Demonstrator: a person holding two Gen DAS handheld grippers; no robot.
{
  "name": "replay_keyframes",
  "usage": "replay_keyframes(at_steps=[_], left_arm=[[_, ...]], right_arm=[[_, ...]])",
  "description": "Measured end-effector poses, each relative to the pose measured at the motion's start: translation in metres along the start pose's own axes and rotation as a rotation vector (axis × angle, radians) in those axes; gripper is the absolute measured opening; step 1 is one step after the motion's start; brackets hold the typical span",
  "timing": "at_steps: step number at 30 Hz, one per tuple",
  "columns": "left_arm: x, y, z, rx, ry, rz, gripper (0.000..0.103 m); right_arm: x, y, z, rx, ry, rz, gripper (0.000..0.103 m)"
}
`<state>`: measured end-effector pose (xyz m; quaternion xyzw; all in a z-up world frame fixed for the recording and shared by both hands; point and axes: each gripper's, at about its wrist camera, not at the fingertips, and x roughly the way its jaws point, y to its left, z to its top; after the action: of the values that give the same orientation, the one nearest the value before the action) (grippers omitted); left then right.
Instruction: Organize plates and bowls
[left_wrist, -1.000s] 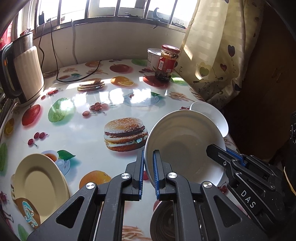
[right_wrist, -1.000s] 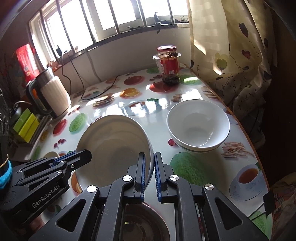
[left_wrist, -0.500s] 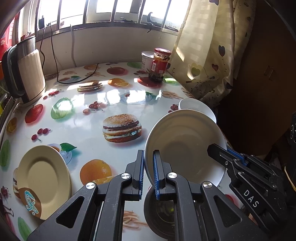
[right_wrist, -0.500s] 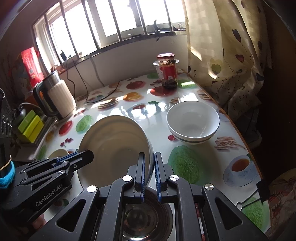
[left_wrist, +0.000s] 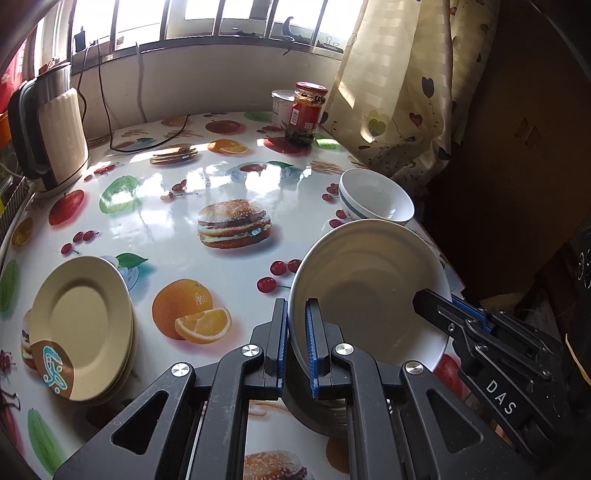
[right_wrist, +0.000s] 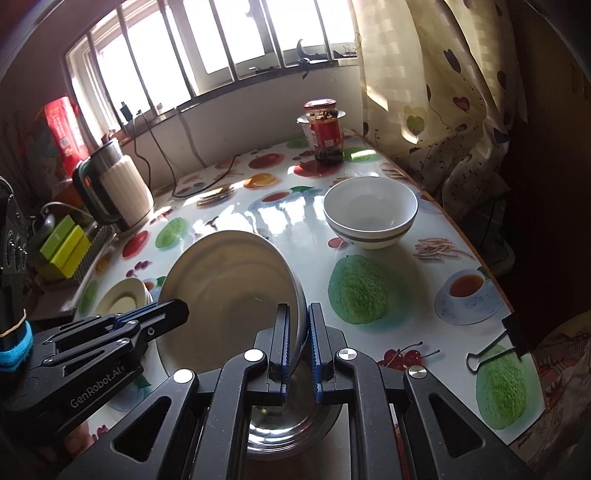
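Both claws grip one white plate (left_wrist: 369, 291) by opposite rims: the left claw (left_wrist: 296, 343) at its left edge, the right claw (right_wrist: 297, 347) at its right edge. The plate is tilted above a steel bowl (right_wrist: 291, 428) on the surface (left_wrist: 177, 229). A white bowl (right_wrist: 370, 216) sits beyond; cream plates (left_wrist: 81, 325) are stacked at left.

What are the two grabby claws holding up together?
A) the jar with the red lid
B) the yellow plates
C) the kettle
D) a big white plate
D: the left gripper and the right gripper each pinch the rim of the big white plate, which is tilted up off the table.
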<state>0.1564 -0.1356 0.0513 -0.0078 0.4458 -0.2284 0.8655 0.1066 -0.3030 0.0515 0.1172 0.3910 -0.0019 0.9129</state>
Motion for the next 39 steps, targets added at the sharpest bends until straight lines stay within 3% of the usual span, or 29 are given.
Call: replay_keyframes(at_steps=[18, 39], left_arm=[[0.012, -0.008, -0.028, 0.008, 0.071, 0.003, 0.010], [0.016, -0.004, -0.027, -0.016, 0.088, 0.000, 0.010]], right_arm=[[0.004, -0.013, -0.034, 0.033, 0.067, -0.011, 0.011], [0.011, -0.015, -0.036, 0.041, 0.089, -0.005, 0.013]])
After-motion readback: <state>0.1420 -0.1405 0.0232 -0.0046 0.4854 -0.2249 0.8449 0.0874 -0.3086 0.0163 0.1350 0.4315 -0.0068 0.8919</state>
